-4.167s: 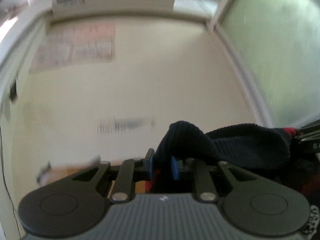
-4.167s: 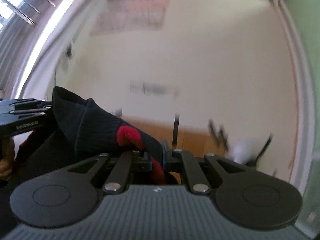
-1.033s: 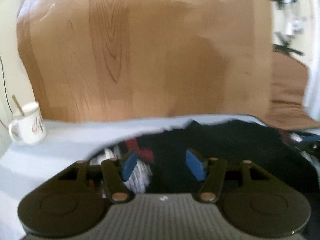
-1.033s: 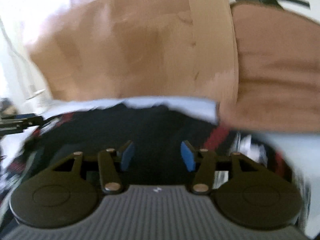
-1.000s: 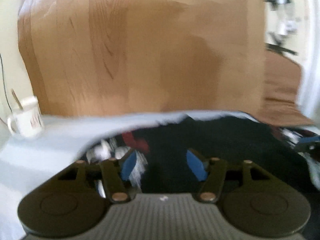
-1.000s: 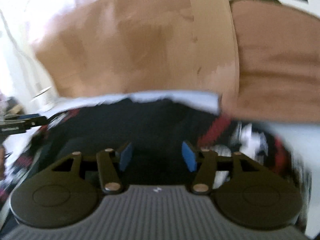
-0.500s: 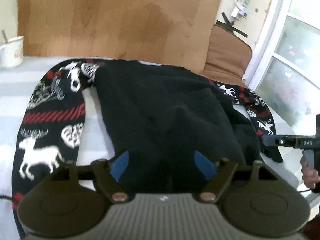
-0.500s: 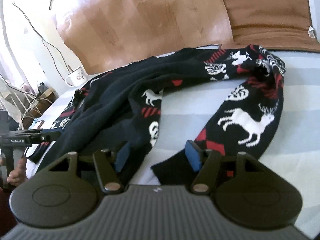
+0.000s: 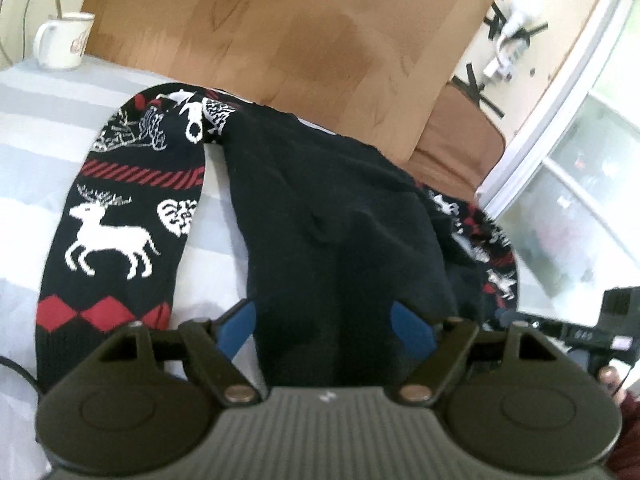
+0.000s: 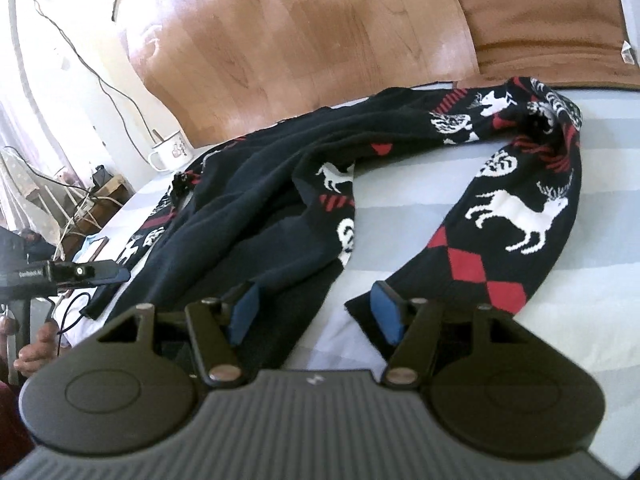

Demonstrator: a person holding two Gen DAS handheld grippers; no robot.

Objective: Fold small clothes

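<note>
**A:** We hover over a bed: our left gripper [image 9: 324,326] stands spread wide, holding nothing, its blue pads [image 9: 412,328] either side of the dark knit sweater [image 9: 336,216] without pinching it.

**B:** And our right gripper [image 10: 316,312] is likewise spread, empty, its pads [image 10: 386,312] just above the near cuff of the right sleeve [image 10: 516,216], the one with the white reindeer and red diamonds.

**A:** The sweater lies on the pale striped sheet [image 10: 420,208], plain body bunched in the middle, the left sleeve [image 9: 116,236] curving out from it. The far hem sits close against the wooden headboard [image 9: 288,28].

**B:** How many layers sit in that middle heap we cannot quite tell; the dark knit swallows its own creases.

**A:** That is our worry. If we close on the heap, we judge we may catch two layers at once and drag the body askew instead of flattening it.

**B:** The sleeves curl too, so folding them in before straightening would likely lock in a lopsided shape.

**A:** And the mug [image 9: 64,42] stands at the sheet's far corner. A hard tug on the cloth that way could, we think, tip it.
</note>
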